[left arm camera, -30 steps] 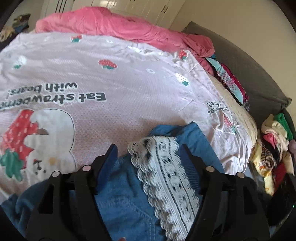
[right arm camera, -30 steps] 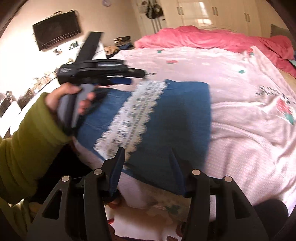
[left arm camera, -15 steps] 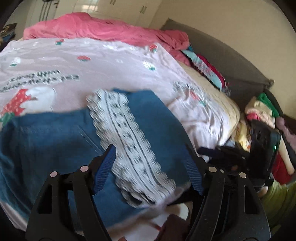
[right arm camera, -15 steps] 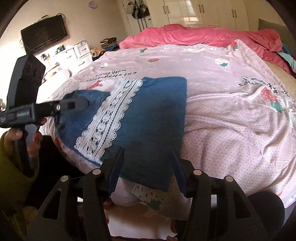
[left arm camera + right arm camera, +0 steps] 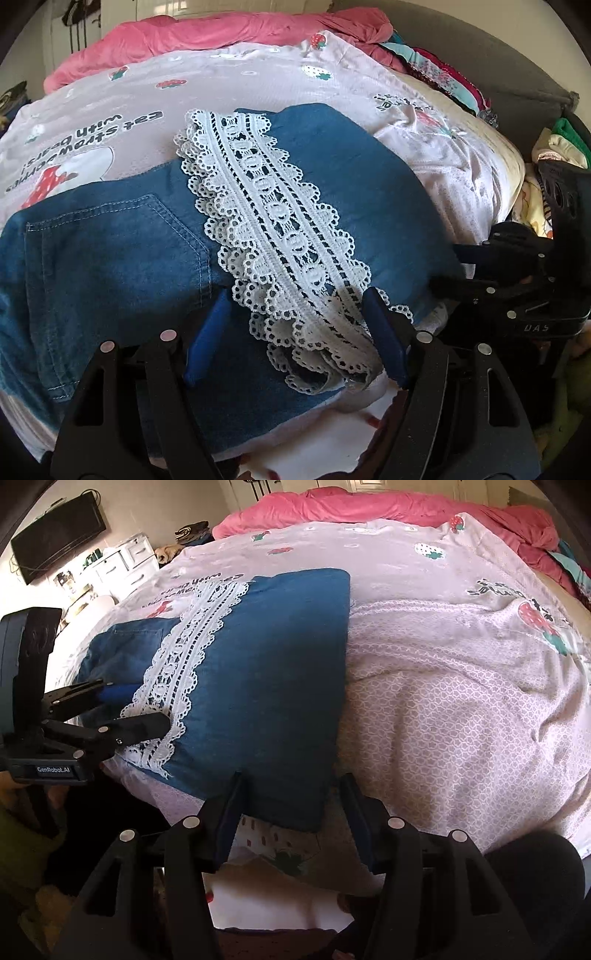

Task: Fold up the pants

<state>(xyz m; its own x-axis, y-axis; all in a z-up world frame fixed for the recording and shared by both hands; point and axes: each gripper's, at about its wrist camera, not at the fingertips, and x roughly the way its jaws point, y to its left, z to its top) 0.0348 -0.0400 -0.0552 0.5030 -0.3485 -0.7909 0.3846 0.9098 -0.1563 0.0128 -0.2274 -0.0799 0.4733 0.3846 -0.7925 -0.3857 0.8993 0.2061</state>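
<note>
- Pants (image 5: 332, 192), blue denim, lace strip (image 5: 273, 229): folded on the pink bedspread (image 5: 258, 81), at its near edge.
- Left gripper (image 5: 295, 332): jaws spread, now straddling the lace end; a second ago farther up the pants.
- Right gripper (image 5: 291, 805): jaws spread, now lower over the pants' near corner, pads not pressing.

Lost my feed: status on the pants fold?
Left tool open over lace trim. Right tool open at pants near edge. Nothing in the way.
</note>
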